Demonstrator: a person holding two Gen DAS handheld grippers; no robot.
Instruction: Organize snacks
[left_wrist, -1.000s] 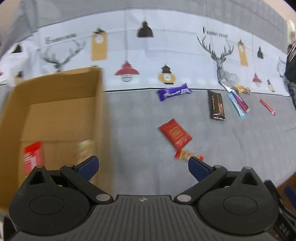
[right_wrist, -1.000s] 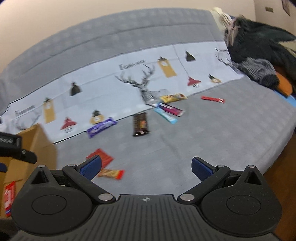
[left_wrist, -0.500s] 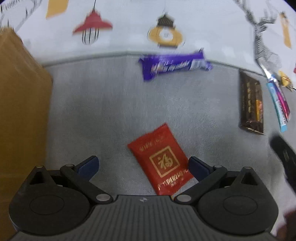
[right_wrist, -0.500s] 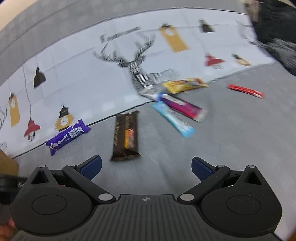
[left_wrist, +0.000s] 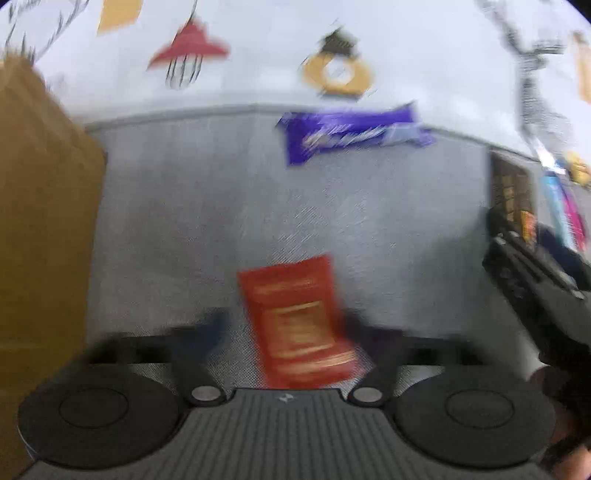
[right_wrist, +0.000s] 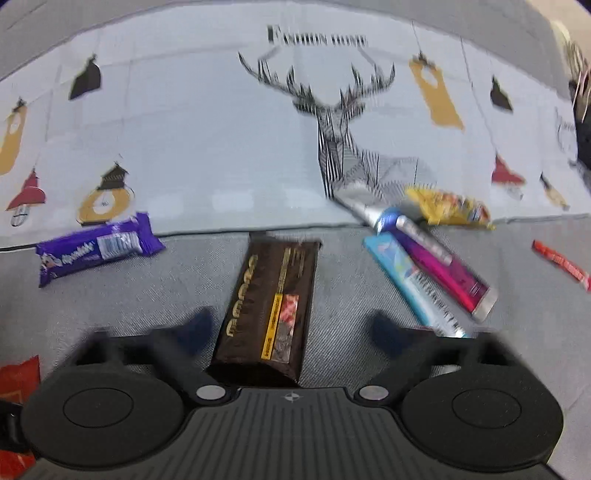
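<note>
Left gripper (left_wrist: 286, 325) straddles the red packet (left_wrist: 299, 321), jaws wide. Right gripper (right_wrist: 291, 328) straddles the brown bar (right_wrist: 271, 299), jaws wide, on the grey sheet (right_wrist: 177, 291).

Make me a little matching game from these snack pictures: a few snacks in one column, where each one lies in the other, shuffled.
Snacks:
1. red packet
2. brown bar
3. purple bar
4. yellow bag

Places:
A. between the right gripper's fingers
B. far side, by the deer print
C. between the left gripper's fingers
D. at the seam, below the lamp print

Pairs: 1-C, 2-A, 3-D, 4-B
</note>
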